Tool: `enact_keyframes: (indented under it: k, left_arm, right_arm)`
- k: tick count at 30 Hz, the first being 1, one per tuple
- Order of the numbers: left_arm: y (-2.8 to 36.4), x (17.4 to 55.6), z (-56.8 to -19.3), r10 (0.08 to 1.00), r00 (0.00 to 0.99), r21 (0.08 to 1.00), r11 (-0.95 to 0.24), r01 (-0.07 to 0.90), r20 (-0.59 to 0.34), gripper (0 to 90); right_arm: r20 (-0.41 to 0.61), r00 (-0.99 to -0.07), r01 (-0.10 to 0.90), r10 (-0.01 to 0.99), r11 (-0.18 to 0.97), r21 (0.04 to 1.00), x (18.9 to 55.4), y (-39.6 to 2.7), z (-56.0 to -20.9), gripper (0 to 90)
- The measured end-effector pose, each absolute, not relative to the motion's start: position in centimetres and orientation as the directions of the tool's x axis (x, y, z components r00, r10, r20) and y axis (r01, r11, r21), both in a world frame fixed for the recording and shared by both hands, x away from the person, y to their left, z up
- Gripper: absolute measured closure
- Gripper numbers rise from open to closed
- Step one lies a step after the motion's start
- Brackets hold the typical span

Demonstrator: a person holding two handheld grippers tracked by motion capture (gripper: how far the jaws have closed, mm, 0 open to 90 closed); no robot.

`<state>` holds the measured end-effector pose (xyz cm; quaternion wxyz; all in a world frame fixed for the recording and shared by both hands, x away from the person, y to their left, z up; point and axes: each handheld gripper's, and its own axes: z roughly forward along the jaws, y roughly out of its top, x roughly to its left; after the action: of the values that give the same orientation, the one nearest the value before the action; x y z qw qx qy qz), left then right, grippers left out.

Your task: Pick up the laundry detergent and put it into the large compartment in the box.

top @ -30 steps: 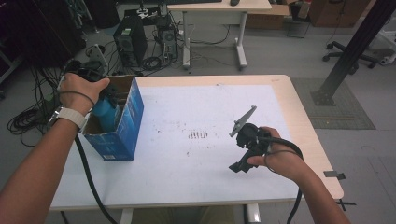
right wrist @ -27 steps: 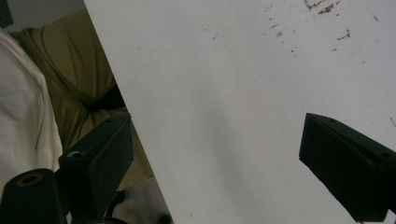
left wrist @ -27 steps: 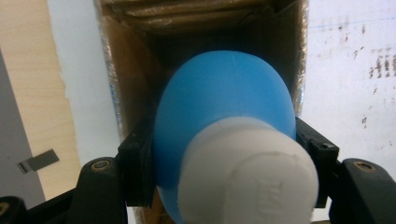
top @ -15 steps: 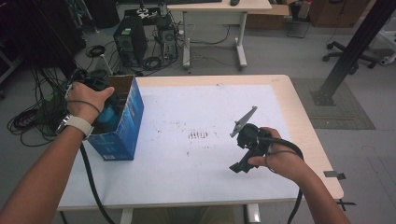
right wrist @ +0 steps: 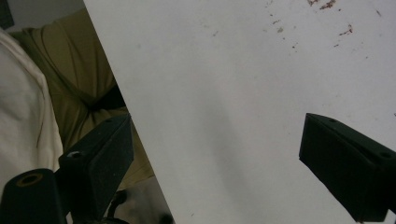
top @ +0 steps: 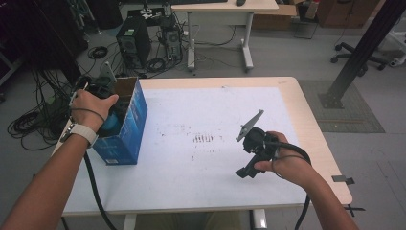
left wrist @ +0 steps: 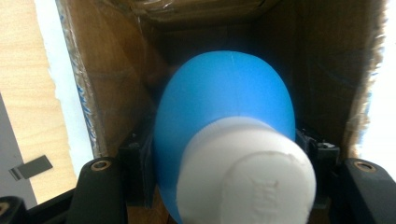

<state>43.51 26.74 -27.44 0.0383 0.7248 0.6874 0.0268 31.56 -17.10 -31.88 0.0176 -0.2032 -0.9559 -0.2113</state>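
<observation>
While boxed, left claw round blue bulb

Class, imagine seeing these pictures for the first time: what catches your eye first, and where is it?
A blue bulb with a white cap, gripped by the left gripper inside the open blue box at the table's left edge. The right gripper hangs open over the bare white table.

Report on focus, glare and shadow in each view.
High view: even light, sharp, blue box clear. Left gripper view: blue-and-white object close and soft-focused, box interior dark, table overexposed at the edges. Right gripper view: white tabletop bright, faint soft shadow, jaws slightly blurred.
</observation>
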Motion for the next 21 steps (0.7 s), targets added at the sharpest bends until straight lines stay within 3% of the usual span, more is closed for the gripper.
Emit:
enact_keyframes:
  k: [21]
  left_arm:
    - [27.26,43.56,-27.62,0.997,0.068,0.104,-0.064,0.993,-0.03,36.9]
  right_arm:
    - [0.118,-0.916,0.397,0.382,0.828,0.396,31.42,-17.17,-31.81,10.5]
